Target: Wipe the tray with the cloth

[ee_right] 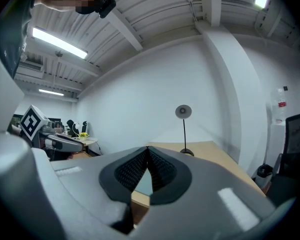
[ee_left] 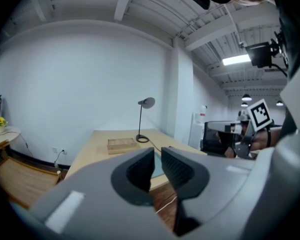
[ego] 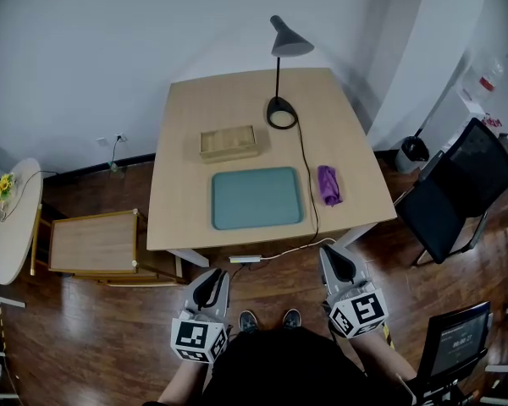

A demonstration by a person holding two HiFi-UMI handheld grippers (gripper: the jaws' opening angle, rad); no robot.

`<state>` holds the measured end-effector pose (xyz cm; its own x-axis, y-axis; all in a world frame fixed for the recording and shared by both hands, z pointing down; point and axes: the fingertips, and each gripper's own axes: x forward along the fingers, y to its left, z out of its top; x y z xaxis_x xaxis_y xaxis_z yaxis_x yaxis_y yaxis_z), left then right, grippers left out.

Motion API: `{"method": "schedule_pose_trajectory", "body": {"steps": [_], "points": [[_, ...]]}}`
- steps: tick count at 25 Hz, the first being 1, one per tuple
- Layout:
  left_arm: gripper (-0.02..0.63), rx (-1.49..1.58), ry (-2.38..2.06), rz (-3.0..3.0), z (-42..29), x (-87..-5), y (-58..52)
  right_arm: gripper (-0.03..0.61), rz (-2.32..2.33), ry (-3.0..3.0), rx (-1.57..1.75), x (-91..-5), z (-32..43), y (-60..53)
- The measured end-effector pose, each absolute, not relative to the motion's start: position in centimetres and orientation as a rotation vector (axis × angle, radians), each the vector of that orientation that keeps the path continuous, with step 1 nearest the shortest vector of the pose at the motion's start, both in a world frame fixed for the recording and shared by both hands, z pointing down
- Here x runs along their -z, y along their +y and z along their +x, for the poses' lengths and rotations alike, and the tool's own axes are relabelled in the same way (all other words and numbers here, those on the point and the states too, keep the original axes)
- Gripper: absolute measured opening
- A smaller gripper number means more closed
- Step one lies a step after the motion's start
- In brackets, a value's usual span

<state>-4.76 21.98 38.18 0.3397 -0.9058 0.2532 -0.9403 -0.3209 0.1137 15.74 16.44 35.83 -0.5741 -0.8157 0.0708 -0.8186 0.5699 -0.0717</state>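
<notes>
A teal tray (ego: 256, 197) lies on the near half of the wooden table (ego: 186, 193). A crumpled purple cloth (ego: 328, 184) rests on the table just right of it. Both grippers hang over the floor in front of the table's near edge, pointing toward it. My left gripper (ego: 212, 279) (ee_left: 158, 151) shows a narrow gap between its jaws, with nothing in it, and the tray (ee_left: 157, 166) shows through. My right gripper (ego: 337, 260) (ee_right: 148, 151) is shut with its tips touching and holds nothing; a sliver of tray (ee_right: 144, 183) appears below the tips.
A shallow wooden box (ego: 229, 142) and a black desk lamp (ego: 281, 112) stand behind the tray. The lamp's cable (ego: 309, 193) runs past the cloth to a power strip (ego: 245, 259) on the floor. Black chairs (ego: 453, 193) stand right, a low wooden side table (ego: 93, 244) left.
</notes>
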Motion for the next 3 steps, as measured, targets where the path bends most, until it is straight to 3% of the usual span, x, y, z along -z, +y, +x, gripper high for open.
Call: {"method": "schedule_pose_trajectory", "body": {"steps": [3], "points": [[0.061, -0.206, -1.661, 2.376, -4.53, -38.19, 22.17, 0.005, 1.438, -2.759, -0.145, -35.76, 15.85, 16.68]]}}
